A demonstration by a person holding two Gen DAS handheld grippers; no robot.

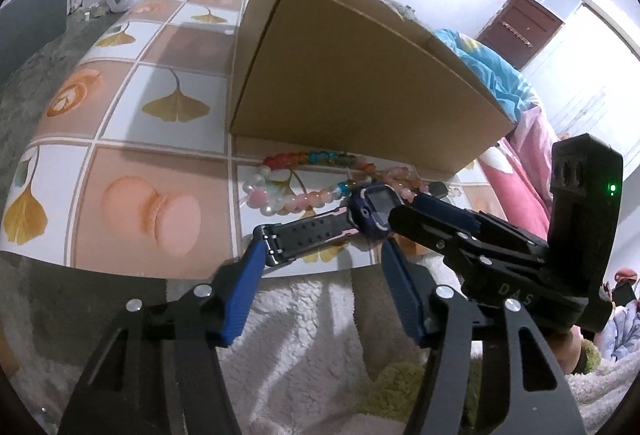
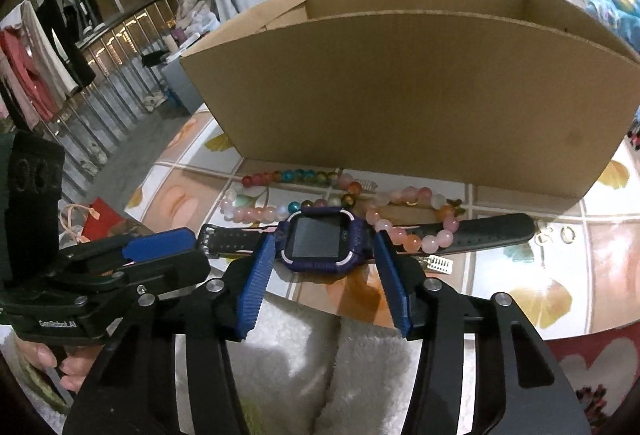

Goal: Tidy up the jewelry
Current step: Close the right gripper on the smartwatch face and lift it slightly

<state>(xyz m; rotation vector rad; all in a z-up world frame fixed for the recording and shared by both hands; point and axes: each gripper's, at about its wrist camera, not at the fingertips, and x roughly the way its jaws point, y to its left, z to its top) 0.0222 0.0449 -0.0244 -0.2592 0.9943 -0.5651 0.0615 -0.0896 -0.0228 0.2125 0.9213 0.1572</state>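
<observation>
My right claw brackets the watch face, pads at its sides; firm clamping I cannot confirm. My left claw stands unclenched at the strap buckle. Watch and bead bracelets lie on the tabletop; nothing boxed yet. The cardboard box floor is hidden.

The right tool straddles the purple watch's face on the table, pads touching its sides, near the cardboard box.
</observation>
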